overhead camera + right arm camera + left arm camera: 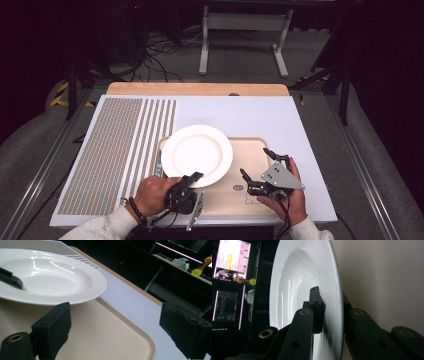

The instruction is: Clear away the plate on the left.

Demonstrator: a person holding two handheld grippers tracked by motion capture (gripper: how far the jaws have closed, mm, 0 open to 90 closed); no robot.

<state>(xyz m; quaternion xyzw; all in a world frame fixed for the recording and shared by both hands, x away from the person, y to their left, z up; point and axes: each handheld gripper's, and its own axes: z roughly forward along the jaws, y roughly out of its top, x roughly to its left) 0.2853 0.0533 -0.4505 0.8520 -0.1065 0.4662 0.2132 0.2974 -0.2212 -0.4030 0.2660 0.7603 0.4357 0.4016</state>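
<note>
Nearest, the left gripper pinches the plate only at its 6 o'clock rim, over the tray's 9 o'clock end, so it may slip or tip, while the right gripper waits open at 3 o'clock.

The white plate covers the left half of the beige tray, pinched at its near rim by the left gripper, leaving bare tray right of it (where the right gripper hovers, jaws apart).
</note>
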